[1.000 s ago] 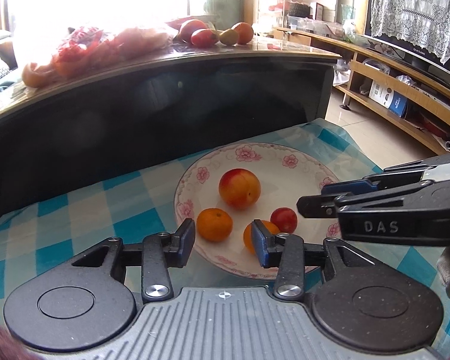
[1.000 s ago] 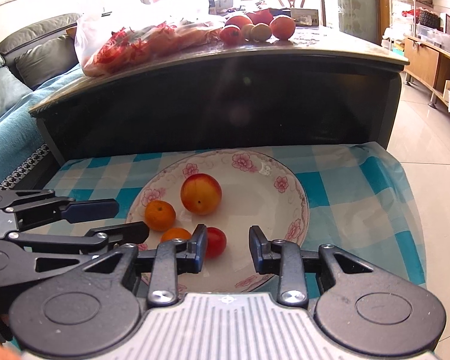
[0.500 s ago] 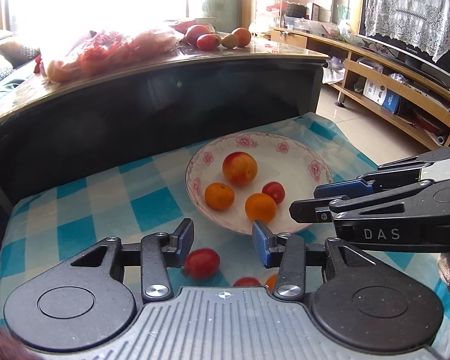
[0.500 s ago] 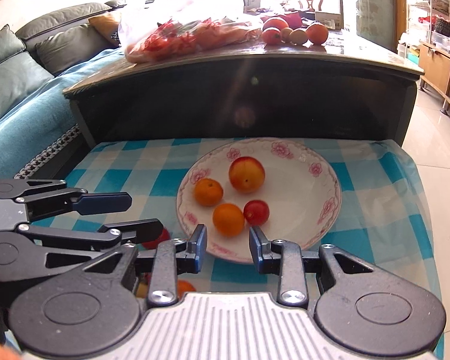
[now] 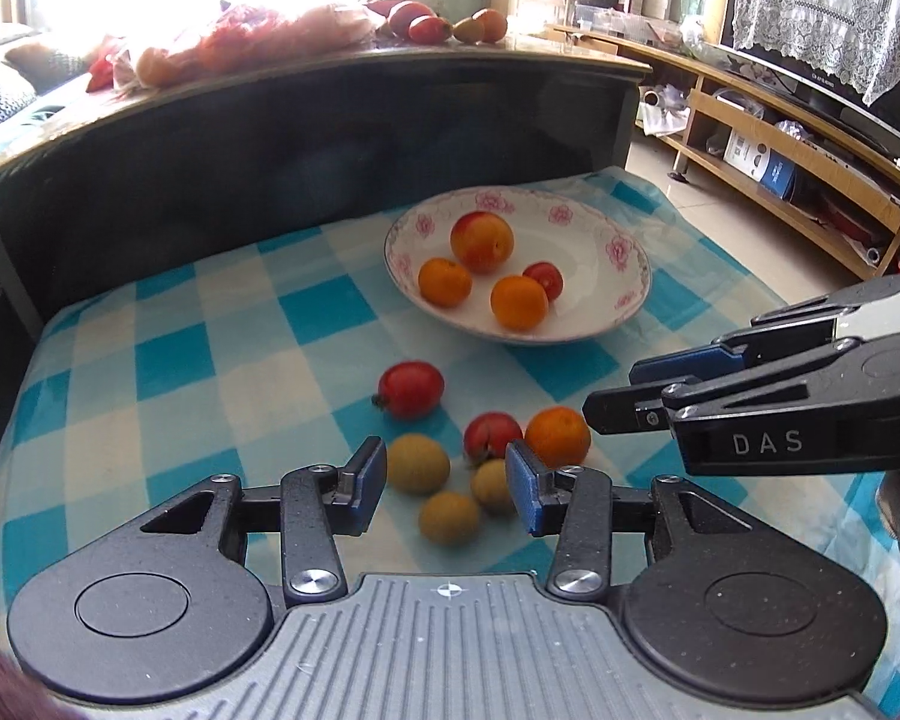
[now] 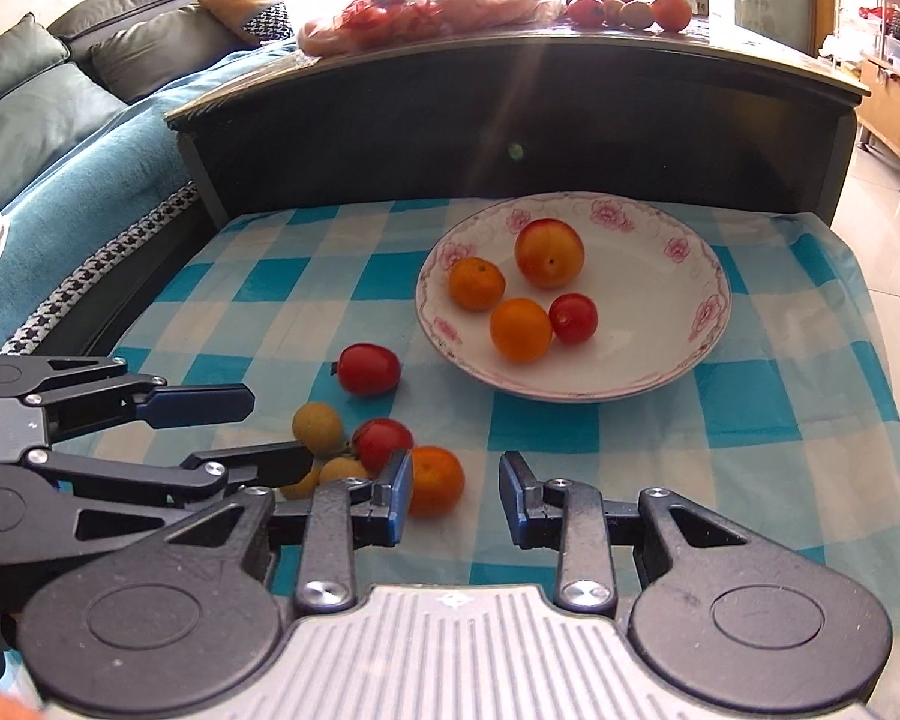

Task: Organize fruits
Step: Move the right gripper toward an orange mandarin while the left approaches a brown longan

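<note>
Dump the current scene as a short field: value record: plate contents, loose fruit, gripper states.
plate: four fruits, namely peach, two oranges, small red fruit
loose on checked cloth: two red fruits, one orange, three small tan fruits
left gripper: open, empty, over the tan fruits
right gripper: open, empty, beside the loose orange

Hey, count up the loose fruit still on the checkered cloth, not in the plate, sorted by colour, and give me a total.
Red: 2, the oval one and the round one
Orange: 1
Yellow-brown: 3
Total: 6 loose on the cloth; the plate is not counted.
</note>
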`<state>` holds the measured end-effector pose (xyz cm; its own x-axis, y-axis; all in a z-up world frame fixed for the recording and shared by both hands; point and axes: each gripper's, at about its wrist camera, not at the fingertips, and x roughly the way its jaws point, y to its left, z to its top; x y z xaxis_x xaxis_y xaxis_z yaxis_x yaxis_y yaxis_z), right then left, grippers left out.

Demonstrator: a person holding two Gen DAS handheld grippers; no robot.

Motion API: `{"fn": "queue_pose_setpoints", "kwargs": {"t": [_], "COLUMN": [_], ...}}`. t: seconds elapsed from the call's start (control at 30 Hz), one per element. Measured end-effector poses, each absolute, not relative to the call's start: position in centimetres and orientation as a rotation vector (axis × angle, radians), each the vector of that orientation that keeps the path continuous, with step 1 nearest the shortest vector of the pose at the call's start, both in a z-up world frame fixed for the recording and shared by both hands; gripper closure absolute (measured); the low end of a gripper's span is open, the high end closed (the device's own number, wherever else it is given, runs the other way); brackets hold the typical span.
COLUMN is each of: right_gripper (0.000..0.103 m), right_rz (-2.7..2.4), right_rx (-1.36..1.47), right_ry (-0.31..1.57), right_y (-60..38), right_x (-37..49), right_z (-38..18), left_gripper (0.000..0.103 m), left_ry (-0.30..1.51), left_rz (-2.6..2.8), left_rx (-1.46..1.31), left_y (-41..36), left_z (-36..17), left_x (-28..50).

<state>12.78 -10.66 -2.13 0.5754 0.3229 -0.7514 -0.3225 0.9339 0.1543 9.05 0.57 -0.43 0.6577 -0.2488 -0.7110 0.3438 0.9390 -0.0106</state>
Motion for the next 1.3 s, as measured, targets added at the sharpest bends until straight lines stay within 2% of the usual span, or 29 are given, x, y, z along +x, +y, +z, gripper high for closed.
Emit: {"fn": "queue_pose_setpoints", "kwargs": {"t": [0.23, 0.4, 1.3], "right_gripper": [0.067, 0.063, 0.063], "right_rz": [0.381, 0.39, 0.468], "right_rx": [-0.003, -0.009, -0.042], "right_ry": [0.903, 0.918, 0.922], "right_y": [-10.5, -10.3, -8.6], "right_x": [12.3, 12.3, 15.5], "right_z": [-2.6, -3.0, -5.3], "left_gripper": [0.051, 0.05, 0.047], "left_ry": [0.814, 0.826, 0.879], "left_rz": [-0.344, -0.35, -0.355], "left_rx": [0.129, 0.131, 0.117], "left_y": [0.4, 0.3, 0.8], "left_z": [-1.4, -2.0, -3.4], "left_x": [8.1, 8.0, 8.8]}}
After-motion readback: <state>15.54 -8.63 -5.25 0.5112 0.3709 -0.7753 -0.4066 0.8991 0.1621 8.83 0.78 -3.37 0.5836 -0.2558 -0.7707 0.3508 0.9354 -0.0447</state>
